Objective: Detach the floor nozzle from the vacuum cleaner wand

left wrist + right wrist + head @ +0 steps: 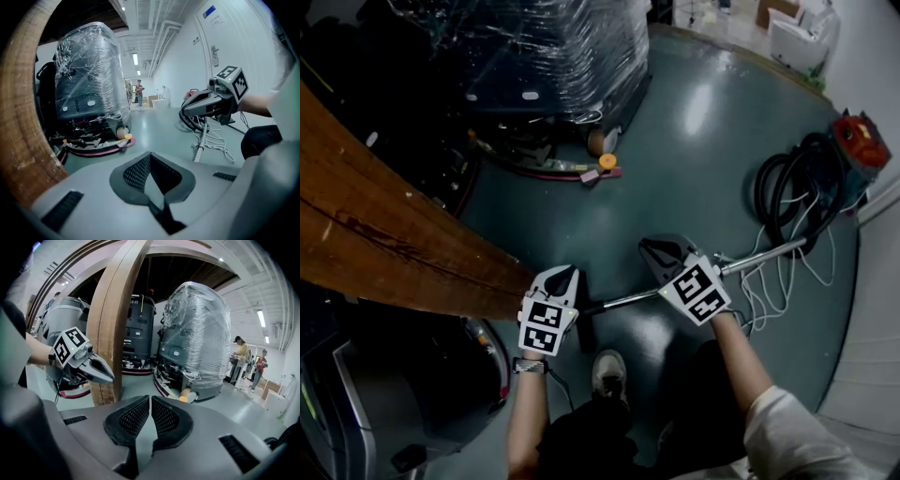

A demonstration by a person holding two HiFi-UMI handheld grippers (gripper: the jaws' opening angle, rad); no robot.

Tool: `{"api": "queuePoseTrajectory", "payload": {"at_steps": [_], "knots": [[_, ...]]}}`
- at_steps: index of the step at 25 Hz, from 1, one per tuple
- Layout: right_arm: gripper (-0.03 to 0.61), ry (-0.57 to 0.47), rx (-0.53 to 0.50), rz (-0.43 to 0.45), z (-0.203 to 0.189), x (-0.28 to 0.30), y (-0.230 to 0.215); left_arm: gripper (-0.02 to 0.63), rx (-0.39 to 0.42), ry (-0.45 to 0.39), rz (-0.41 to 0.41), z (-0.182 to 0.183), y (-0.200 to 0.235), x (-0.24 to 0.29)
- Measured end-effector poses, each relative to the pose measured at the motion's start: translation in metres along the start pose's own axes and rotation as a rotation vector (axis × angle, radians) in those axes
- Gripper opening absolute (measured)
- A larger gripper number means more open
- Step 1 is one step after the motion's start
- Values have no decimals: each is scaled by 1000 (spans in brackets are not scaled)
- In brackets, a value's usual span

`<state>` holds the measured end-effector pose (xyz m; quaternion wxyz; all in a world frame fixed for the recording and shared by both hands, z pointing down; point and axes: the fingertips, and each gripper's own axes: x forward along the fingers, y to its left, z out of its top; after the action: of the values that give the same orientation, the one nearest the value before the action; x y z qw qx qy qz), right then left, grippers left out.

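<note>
Vacuum cleaner wand (623,301): a slim, bright metal tube lying on the floor, long axis running from lower left up to the right. Floor nozzle (581,330): the dark, dim shape at the wand's lower-left end, beside my shoe; its outline cannot be made out.

My left tongs (569,272) sit just left of that end and are the nearer to the nozzle. My right tongs (652,248) lie over the tube's middle in the head view. Both point away from me, across the wand rather than along it. Both are closed with nothing between the ribbed black pads.

I judge that the left should take the nozzle and the right the tube, pulling apart along the axis.

Beyond the upper end:
- coiled black hose (792,187), ribbed
- red vacuum body (860,141)
- loose white cable (769,291)

Floor (703,141): glossy teal. Left: curved wooden beam (394,234).
</note>
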<state>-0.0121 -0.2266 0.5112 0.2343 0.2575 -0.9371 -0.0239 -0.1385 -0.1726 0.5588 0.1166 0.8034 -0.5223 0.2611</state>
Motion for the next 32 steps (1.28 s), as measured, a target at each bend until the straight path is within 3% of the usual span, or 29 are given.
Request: {"api": "queuePoseTrajectory", "payload": {"at_steps": [5,10,19,24,32], "knots": [[32,-28,-4,28,-5,17,3,0,76,16,-17,-12,-7,21],[33,28,-10,52,-31,34,10,0,136,31,-72,-35,-27,38],[32,60,55,120,-61,46,19,0,68,34,-128,-75,-35,53],[33,104,31,153,-81,51,28,0,108,82,-132,-89,-33,48],[34,132,-8,221,-104,62,42,0,104,96,-133,-99,-32,55]]}}
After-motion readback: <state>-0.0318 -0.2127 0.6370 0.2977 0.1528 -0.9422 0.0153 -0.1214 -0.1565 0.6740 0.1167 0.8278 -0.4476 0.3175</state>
